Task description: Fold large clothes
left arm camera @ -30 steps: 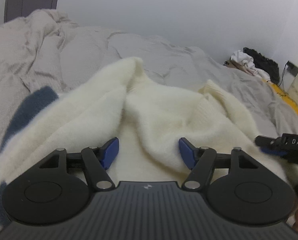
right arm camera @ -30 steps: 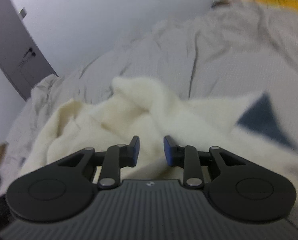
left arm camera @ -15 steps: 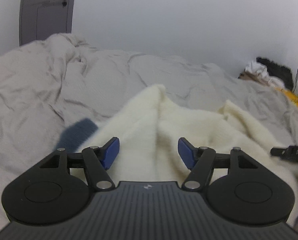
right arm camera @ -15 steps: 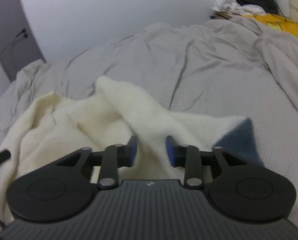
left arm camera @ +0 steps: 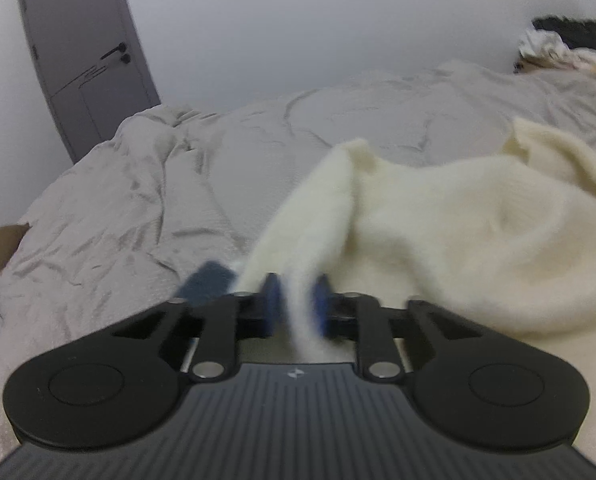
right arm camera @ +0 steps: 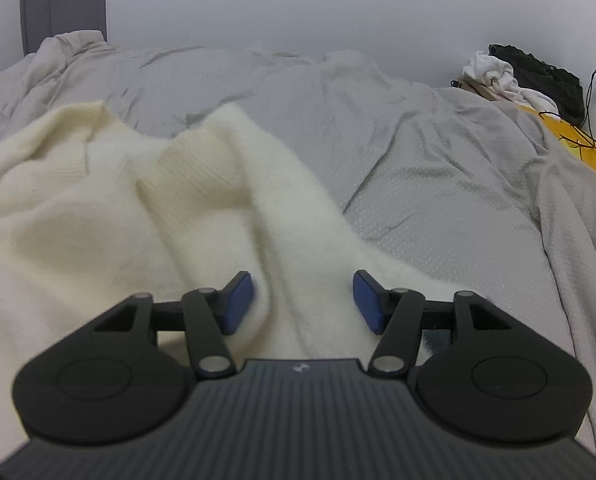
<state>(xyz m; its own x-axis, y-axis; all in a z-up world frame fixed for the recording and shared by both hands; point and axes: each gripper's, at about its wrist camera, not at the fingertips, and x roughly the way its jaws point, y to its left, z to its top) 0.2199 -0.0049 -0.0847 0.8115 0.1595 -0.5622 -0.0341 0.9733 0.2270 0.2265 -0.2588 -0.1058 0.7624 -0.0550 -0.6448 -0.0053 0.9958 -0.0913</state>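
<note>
Nearest me, my left gripper (left arm camera: 295,307) is closing its jaws on a ridge of the cream sweater (left arm camera: 437,232); fabric sits pinched between the blue pads, tho the frame's blurry there. A dark blue patch (left arm camera: 208,278) shows just left of it, prob. part of the same garment. My right gripper (right arm camera: 302,300) is opening, pads clear of the knit, a fold lying loose between them.

Sweater lies crumpled on the grey duvet (right arm camera: 417,152), near side of the bed.

I reckon I'm at the grab-and-spread step, nothing folded yet. Next I'd need the right to take a matching edge, then pull both apart to flatten it.

Far right: pile of clothes (right arm camera: 517,76) by the wall. Far left, a grey door (left arm camera: 86,56). No containers in view.
</note>
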